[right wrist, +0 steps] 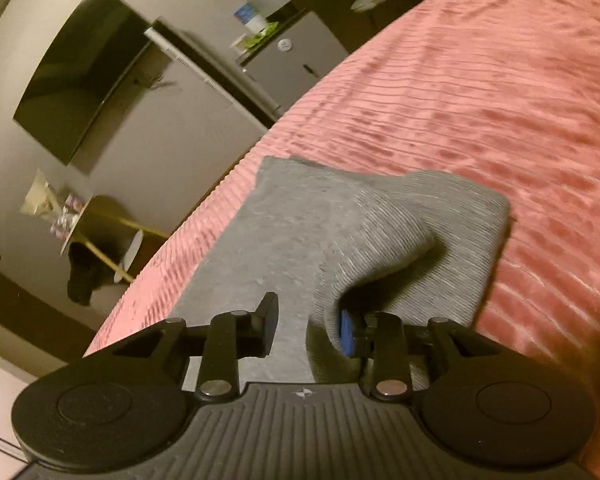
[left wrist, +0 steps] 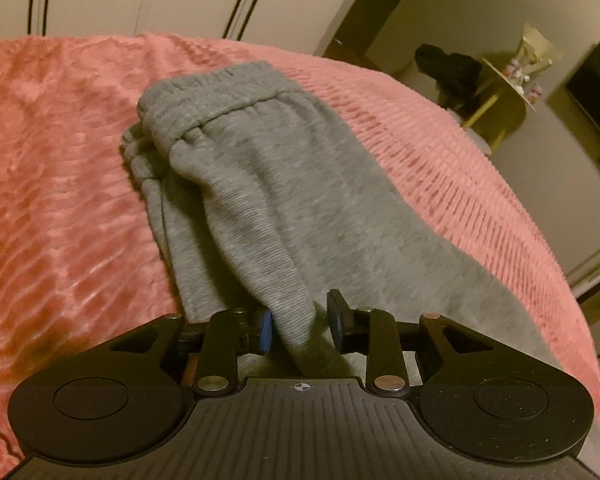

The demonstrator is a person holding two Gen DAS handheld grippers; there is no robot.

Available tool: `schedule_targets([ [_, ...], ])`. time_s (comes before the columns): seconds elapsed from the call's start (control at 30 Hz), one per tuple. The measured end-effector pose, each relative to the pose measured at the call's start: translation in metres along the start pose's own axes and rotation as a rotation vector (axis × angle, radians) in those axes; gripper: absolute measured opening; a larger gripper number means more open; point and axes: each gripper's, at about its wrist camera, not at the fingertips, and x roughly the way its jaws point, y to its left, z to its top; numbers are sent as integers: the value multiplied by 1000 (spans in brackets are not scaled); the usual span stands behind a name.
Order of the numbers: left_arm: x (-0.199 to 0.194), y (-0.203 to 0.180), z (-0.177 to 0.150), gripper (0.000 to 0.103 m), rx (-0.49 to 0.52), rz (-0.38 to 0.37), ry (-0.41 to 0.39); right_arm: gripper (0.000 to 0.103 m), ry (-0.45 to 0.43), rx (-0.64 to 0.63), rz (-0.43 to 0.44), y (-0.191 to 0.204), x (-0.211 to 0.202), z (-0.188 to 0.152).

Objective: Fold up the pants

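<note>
Left wrist: grey pants doubled over on pink blanket — both grippers parted, fabric ridge between

We see grey knit sweatpants on pink ribbed blanket | our left gripper parted around their raised fold

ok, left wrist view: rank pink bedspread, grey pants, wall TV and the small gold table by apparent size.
1. pink bedspread, fills most of the frame
2. grey pants
3. wall TV and gold table: similar in frame, both far off and the TV is cut by the edge, so not ranked.
</note>
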Motion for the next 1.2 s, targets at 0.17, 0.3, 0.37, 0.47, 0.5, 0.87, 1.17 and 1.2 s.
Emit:
schedule_targets([
  [0.17,-3,18,0,13,-67,-28,26,7,4,-86,-34,14,-8,11],
  [0.3,-20,25,2,12,-96,-97,-9,6,-93,-125,-12,24,-41,20],
  [0.37,-30,33,3,12,-140,-145,-9,2,-148,-183,-34,27,-57,20],
  [0.47,-34,38,0,12,-87,-96,-2,3,-122,-234,-107,17,-56,17],
  [0.5,-31,37,-3,13,-33,-62,11,3,-85,-236,-128,10,-51,16],
  [0.87,-51,-4,-15,75,196,240,-164,31,-171,-246,-359,25,-68,16],
  [1.17,-10,-104,-52,80,298,12,-93,30,107,-555,102,140,-26,-75],
  [1.2,-3,-115,-57,80,315,-8,-88,30,156,-586,148,148,-18,-88],
])
